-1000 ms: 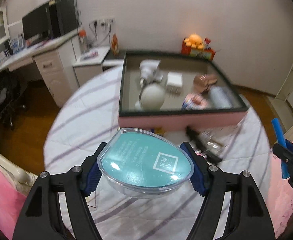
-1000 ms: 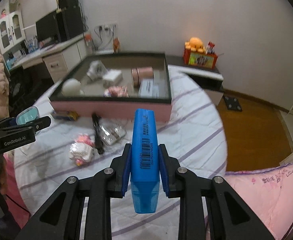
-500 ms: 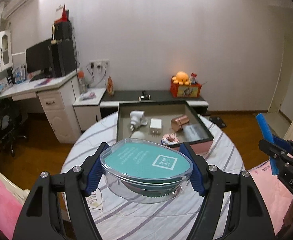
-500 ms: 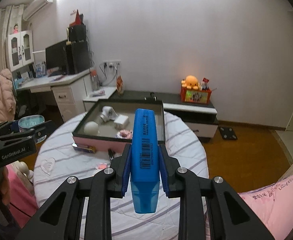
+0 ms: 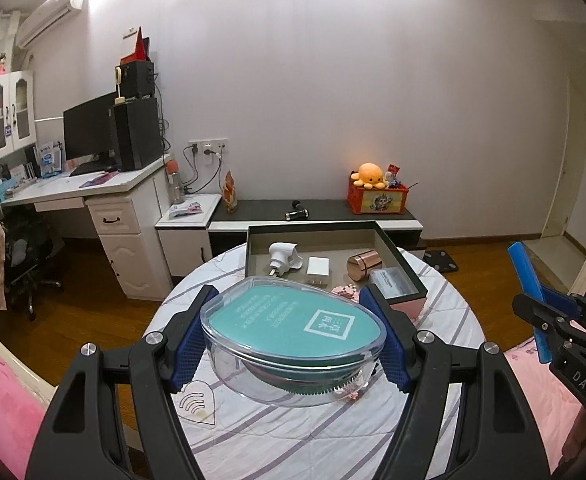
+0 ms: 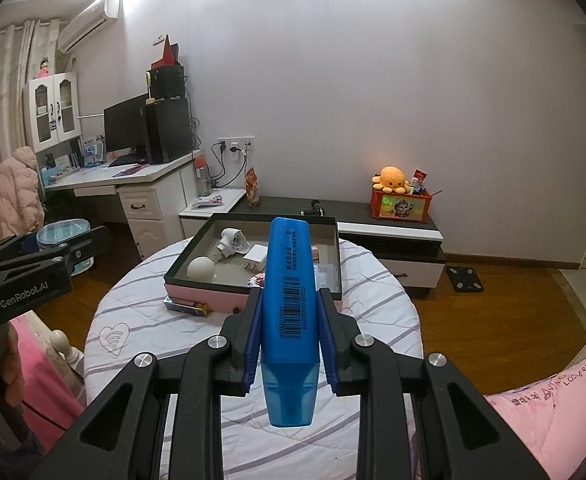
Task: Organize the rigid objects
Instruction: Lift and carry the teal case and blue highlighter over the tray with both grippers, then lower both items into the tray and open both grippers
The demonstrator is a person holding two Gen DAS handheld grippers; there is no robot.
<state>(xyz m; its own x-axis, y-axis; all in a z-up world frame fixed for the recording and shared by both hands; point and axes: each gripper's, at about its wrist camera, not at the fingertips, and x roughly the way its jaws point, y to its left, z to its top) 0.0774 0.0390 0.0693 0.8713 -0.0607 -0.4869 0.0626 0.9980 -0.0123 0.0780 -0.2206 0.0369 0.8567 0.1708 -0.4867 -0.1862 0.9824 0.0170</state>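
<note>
My left gripper (image 5: pixel 293 340) is shut on a clear oval case with a teal insert (image 5: pixel 289 320), held high above the round table (image 5: pixel 293 432). My right gripper (image 6: pixel 291 340) is shut on a blue highlighter (image 6: pixel 291 300), also held high. The pink-sided open box (image 6: pixel 197 294) stands on the table's far side and holds a white plug (image 6: pixel 233 242), a white charger (image 6: pixel 259 258), a white ball (image 6: pixel 201 269) and a copper cylinder (image 5: pixel 363 266). The left gripper shows at the left of the right wrist view (image 6: pixel 59 246); the right gripper shows at the right of the left wrist view (image 5: pixel 533 312).
A small wrapped item (image 6: pixel 187 306) lies on the table by the box's front wall. A desk with monitor (image 5: pixel 89 132) stands far left. A low dark cabinet (image 5: pixel 313 210) with an orange plush (image 5: pixel 369 174) is behind the table. Pink bedding (image 6: pixel 553 420) lies at the right.
Both grippers have pulled back and risen away from the box with their objects still held. The table and box now look smaller and farther.
</note>
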